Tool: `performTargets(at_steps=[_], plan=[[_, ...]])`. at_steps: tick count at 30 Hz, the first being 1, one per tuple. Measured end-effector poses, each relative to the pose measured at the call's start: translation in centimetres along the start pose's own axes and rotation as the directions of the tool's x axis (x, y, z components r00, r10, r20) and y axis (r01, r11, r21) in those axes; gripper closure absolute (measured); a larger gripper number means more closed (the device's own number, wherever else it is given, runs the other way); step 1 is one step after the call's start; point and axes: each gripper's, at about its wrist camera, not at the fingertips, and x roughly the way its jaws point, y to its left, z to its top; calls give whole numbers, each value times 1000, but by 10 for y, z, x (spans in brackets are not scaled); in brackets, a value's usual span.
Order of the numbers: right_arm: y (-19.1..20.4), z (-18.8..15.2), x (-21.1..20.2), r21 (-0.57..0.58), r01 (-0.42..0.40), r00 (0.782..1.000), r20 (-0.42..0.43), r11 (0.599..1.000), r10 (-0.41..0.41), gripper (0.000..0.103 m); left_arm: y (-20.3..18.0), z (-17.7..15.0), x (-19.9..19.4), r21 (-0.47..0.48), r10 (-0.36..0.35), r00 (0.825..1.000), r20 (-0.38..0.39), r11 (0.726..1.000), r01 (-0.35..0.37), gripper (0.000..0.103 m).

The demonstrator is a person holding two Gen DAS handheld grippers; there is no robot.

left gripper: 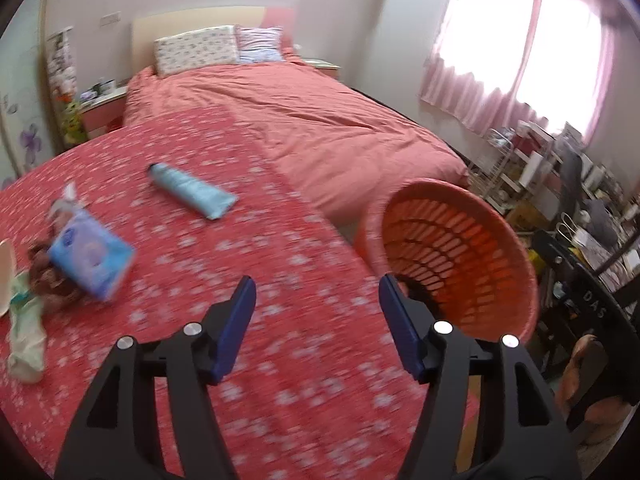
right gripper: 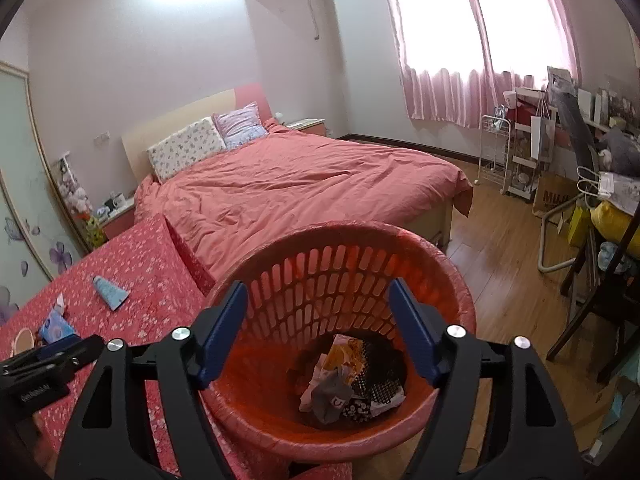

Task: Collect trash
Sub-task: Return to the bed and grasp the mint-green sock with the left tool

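Left gripper [left gripper: 316, 312] spread over blurred patterned cloth [left gripper: 280, 360], right gripper [right gripper: 318, 312] spread, empty, above basket [right gripper: 460, 304], wrappers [right gripper: 348, 384] partly shadowed

Surface: we see a red flower-print cloth [left gripper: 248, 264].
On it: our pale blue squeezed tube [left gripper: 191, 191], blue tissue packet [left gripper: 93, 258], crumpled mint-green cloth [left gripper: 25, 330].
Floor: wooden planks [right gripper: 504, 280] carry our orange slotted plastic basket [right gripper: 460, 300].

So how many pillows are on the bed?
2, side by side at the headboard: a white patterned pillow on the left and a striped pillow to its right. Others may lie under the cover.
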Motion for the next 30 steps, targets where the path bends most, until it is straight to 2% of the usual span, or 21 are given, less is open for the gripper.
performTargets(at_steps=[6,9,15,20,24,30], plan=[[24,-6,-5,-63,-21,1000,-5,998,21,25,42,-12,-18,-48,85,996,18,995,-84,37],[35,-7,-8,-83,-32,999,0,996,32,21,66,-17,-27,-81,128,992,20,989,-126,37],[63,-13,-13,-128,-78,997,-9,989,78,21,108,-30,-44,-143,188,982,17,972,-184,37],[87,-21,-15,-164,-125,992,-34,978,121,21,148,-42,-64,-192,265,964,18,947,-256,37],[107,-28,-17,-195,-163,986,-52,967,156,21,188,-52,-75,-261,323,946,-4,913,-313,37],[132,-34,-21,-225,-197,980,-70,954,186,21,220,-60,-70,-310,327,943,-58,892,-328,37]])
